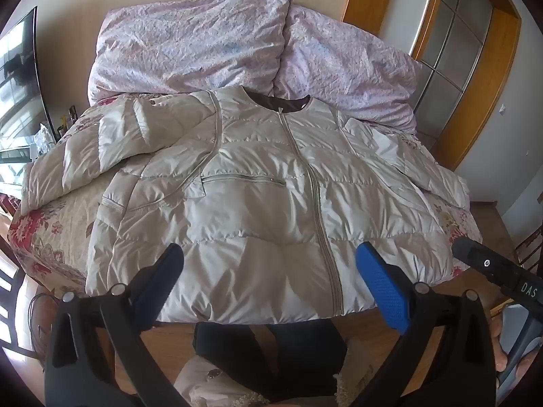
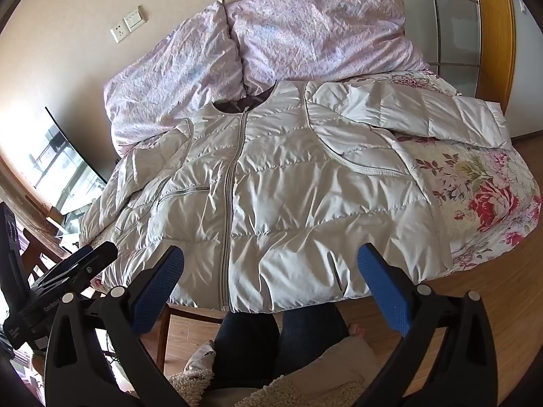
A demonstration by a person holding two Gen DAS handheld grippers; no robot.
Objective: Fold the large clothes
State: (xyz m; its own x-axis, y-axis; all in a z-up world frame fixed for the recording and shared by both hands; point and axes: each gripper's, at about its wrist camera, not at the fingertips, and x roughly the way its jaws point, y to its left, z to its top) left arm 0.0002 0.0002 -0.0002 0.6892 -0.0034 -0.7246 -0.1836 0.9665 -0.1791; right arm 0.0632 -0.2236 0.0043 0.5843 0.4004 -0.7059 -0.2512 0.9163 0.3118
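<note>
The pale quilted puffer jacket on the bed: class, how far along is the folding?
Done: the pale quilted puffer jacket lies flat, zipped, front up on the floral bedspread. In hand: nothing; left gripper and right gripper hover open. Left: both sleeves and body unfolded.

light: bright daylight from the window side | glare: sheen on the pale jacket (image 1: 258, 200), blown-out window reflection in the TV screen (image 2: 64, 159) | shadows: soft | focus: sharp | edges: strong fisheye bending, dark corners
</note>
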